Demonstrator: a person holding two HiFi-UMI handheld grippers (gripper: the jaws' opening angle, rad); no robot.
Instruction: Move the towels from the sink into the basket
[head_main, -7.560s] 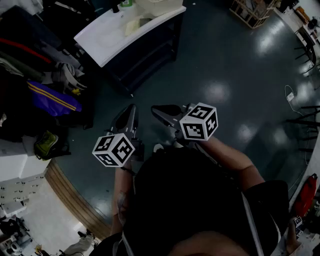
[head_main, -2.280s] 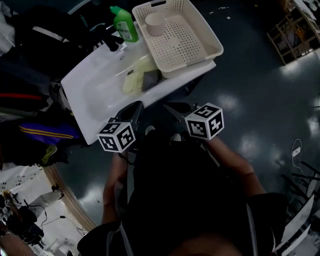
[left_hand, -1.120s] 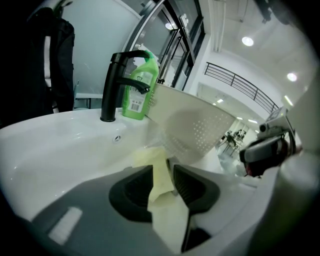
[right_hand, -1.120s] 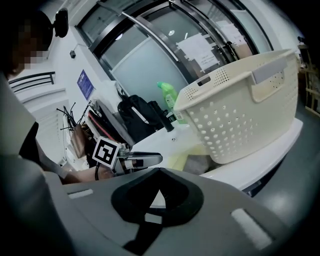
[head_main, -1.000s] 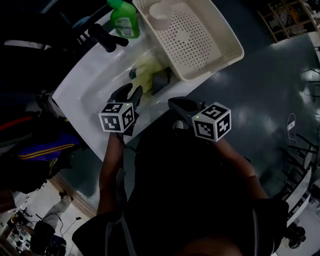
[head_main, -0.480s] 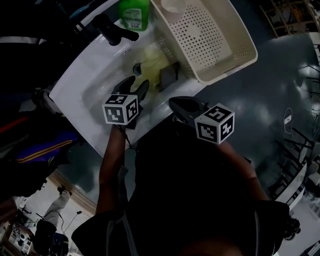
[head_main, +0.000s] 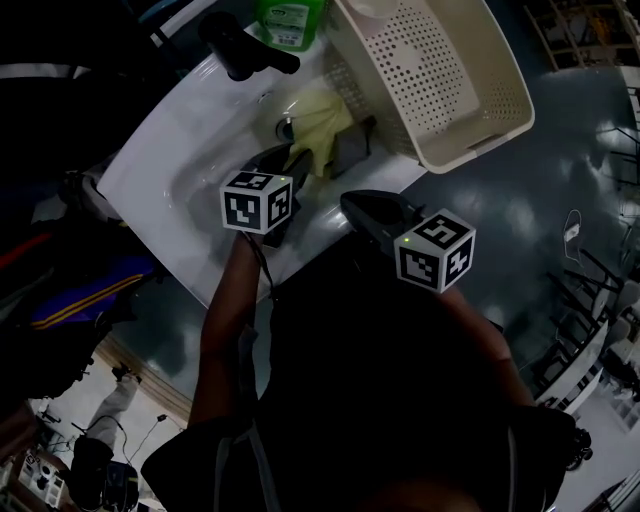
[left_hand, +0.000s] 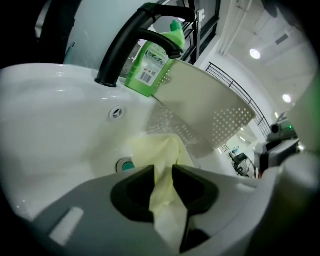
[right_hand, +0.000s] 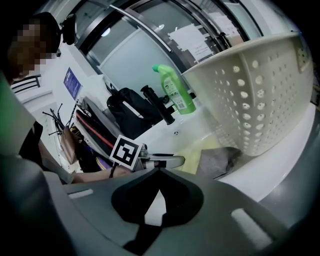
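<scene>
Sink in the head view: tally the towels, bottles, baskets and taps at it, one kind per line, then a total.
Towels: 2 (pale yellow cloth towel, dark grey cloth towel)
Bottles: 1 (green plastic bottle)
Baskets: 1 (cream perforated plastic basket)
Taps: 1 (black metal tap)
Total: 5

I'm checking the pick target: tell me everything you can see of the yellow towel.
The yellow towel is a pale, soft, crumpled cloth lying in the white sink, beside the drain and next to a grey towel. The left gripper, whose jaws have just been closing, pinches a raised fold of it.
</scene>
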